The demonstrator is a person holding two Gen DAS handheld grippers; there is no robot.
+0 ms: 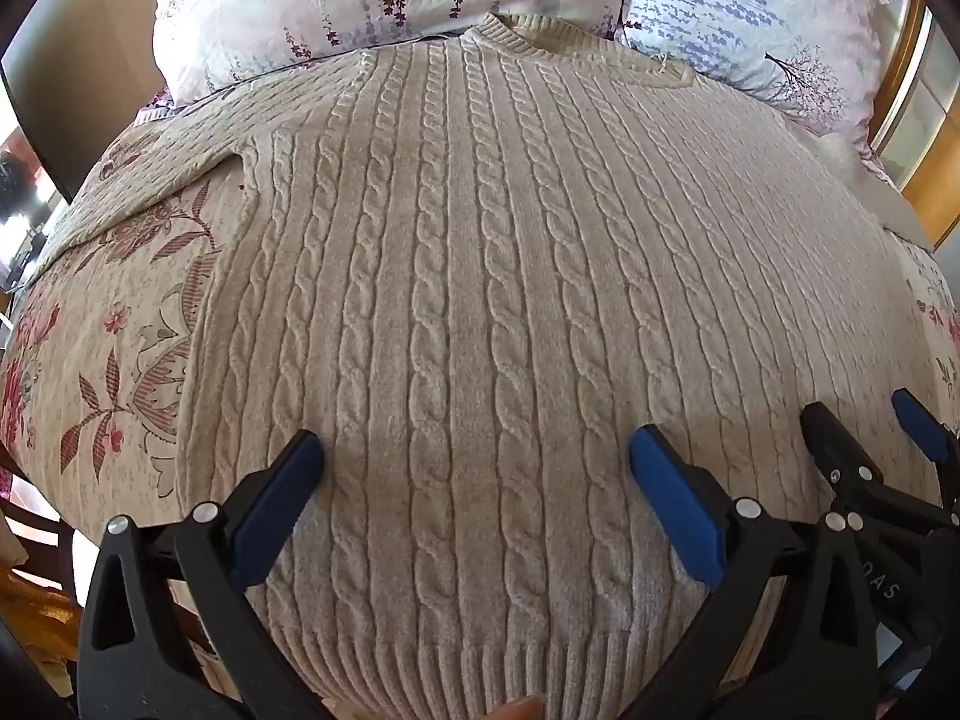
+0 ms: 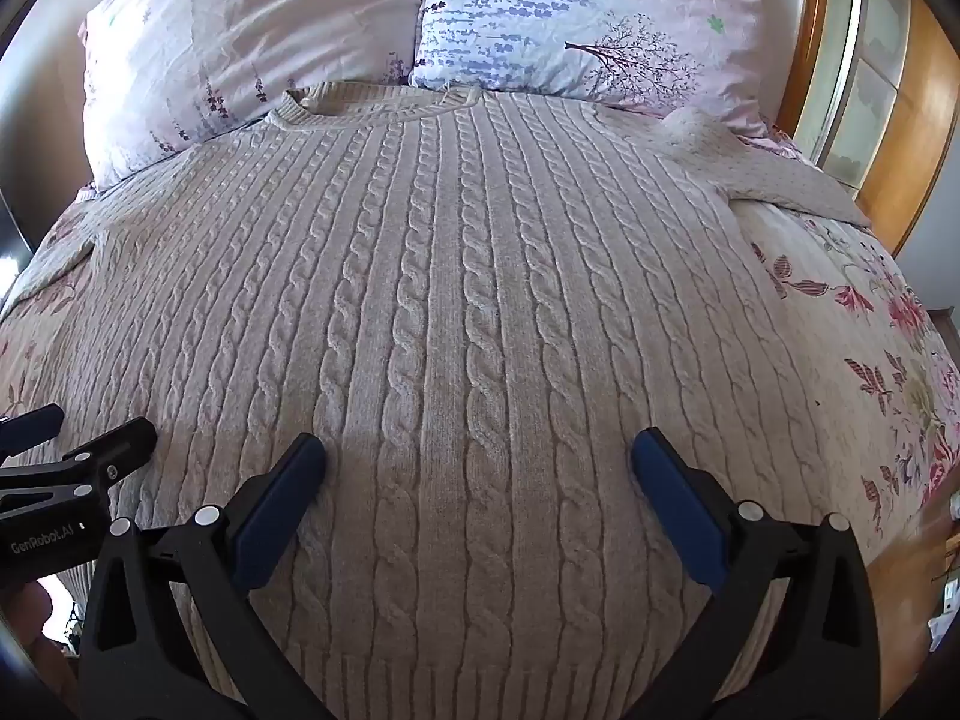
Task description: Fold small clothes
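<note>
A cream cable-knit sweater [image 1: 468,252] lies flat on the bed, collar at the far end by the pillows, ribbed hem nearest me; it also fills the right wrist view [image 2: 456,312]. My left gripper [image 1: 477,450] is open and empty, hovering over the lower body of the sweater near the hem. My right gripper [image 2: 477,450] is open and empty over the same lower part, just to the right of the left one; it shows at the right edge of the left wrist view [image 1: 870,420]. The left gripper shows at the left edge of the right wrist view [image 2: 78,426].
A floral quilt [image 1: 108,360] covers the bed under the sweater and shows at the right too [image 2: 870,348]. Two pale printed pillows [image 2: 240,48] [image 2: 588,24] lie at the far end. A wooden headboard frame [image 2: 912,138] stands at the right.
</note>
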